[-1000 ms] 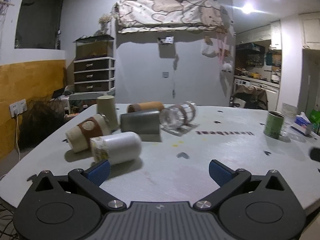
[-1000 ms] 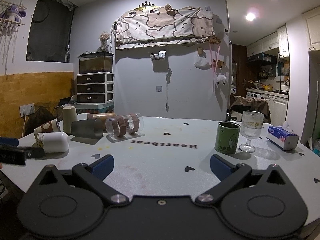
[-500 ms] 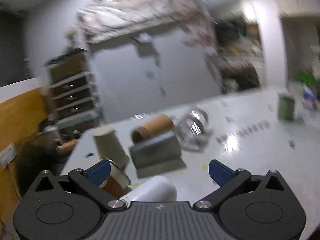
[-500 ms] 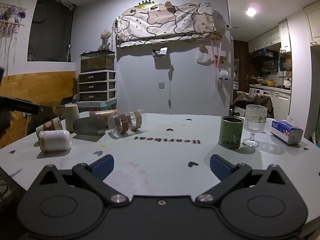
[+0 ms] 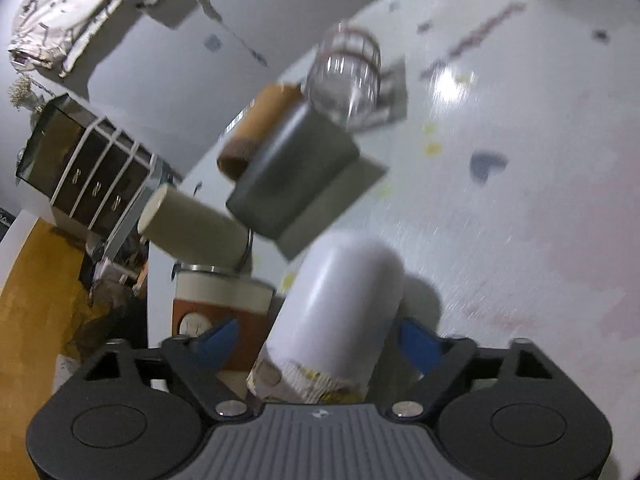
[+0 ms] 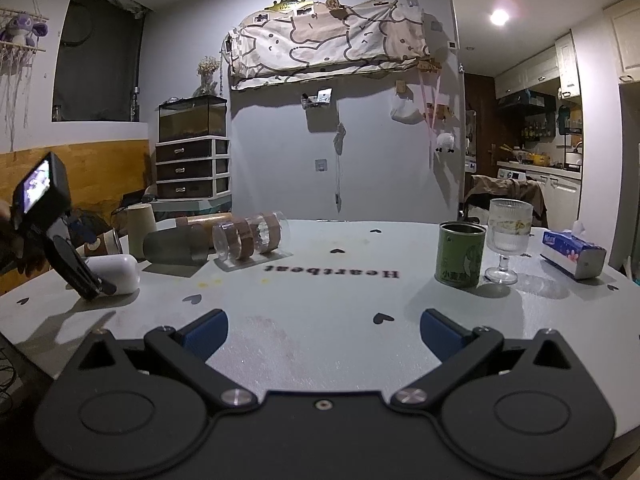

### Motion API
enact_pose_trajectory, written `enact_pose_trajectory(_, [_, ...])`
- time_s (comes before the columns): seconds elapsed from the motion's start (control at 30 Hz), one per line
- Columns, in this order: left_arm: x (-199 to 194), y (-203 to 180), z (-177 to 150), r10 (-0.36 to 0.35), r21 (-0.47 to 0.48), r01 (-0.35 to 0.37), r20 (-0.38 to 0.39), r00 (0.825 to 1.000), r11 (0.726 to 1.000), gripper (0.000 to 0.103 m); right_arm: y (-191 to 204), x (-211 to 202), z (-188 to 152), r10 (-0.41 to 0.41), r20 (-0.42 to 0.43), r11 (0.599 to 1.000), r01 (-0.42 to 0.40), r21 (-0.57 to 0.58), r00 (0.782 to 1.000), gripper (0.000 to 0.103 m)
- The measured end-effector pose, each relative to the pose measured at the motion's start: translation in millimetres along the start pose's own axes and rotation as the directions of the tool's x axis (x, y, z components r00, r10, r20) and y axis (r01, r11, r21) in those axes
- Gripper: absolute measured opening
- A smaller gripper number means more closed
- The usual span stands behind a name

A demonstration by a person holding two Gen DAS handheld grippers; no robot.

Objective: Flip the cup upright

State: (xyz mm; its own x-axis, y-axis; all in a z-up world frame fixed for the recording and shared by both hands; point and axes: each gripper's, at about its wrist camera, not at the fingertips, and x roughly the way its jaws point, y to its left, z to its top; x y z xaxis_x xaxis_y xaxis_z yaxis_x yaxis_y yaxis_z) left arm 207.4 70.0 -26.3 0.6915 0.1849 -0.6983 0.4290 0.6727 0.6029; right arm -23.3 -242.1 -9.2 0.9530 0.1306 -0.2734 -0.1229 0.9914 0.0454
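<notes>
Left gripper (image 5: 320,338) fingers apart, straddling lying white cup (image 5: 340,304); right gripper (image 6: 322,330) fingers apart, empty.

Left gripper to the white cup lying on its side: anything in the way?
Nothing visible. The white cup already lies between the open fingers of the left gripper. The brown-sleeved cup sits close beside the left finger, outside the gap.

White cup (image 5: 340,304) with rounded closed end and patterned band at its mouth, lying on its side on the counter (image 5: 520,220) near the left edge, mouth toward the left gripper (image 5: 320,340), between its open fingers
</notes>
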Motion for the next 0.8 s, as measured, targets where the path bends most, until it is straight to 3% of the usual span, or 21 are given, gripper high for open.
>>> enact_pose_trajectory(0.1, [7, -3, -3, -0.002, 0.028, 0.004, -0.044, 0.999, 1.000, 0.075, -1, 1, -2, 0.004, -0.003, 1.000, -0.004, 0.001, 1.000, 0.103])
enact_pose_trajectory(0.2, [3, -5, -4, 0.017, 0.030, -0.016, -0.037, 0.999, 0.999, 0.072, -2, 1, -4, 0.004, -0.004, 1.000, -0.004, 0.003, 1.000, 0.103])
enact_pose_trajectory(0.43, [-21, -40, 0, 0.019, 0.056, -0.022, 0.038, 0.999, 0.998, 0.072, -6, 2, -6, 0.006, -0.004, 1.000, -0.006, 0.023, 1.000, 0.103])
enact_pose_trajectory(0.53, [-38, -63, 8, -0.017, 0.099, 0.009, 0.080, 0.997, 0.995, 0.072, -8, 3, -6, 0.005, -0.003, 0.999, -0.005, 0.032, 1.000, 0.103])
enact_pose_trajectory(0.67, [-65, -96, 17, -0.074, 0.183, 0.044, 0.161, 0.984, 0.982, 0.071, -12, 0, -4, -0.001, 0.004, 0.999, 0.001, 0.046, 1.000, 0.103])
enact_pose_trajectory(0.8, [-94, -139, 25, -0.133, 0.293, 0.057, 0.249, 0.959, 0.955, 0.071, -17, 0, -3, -0.010, 0.001, 0.998, 0.010, 0.068, 1.000, 0.103])
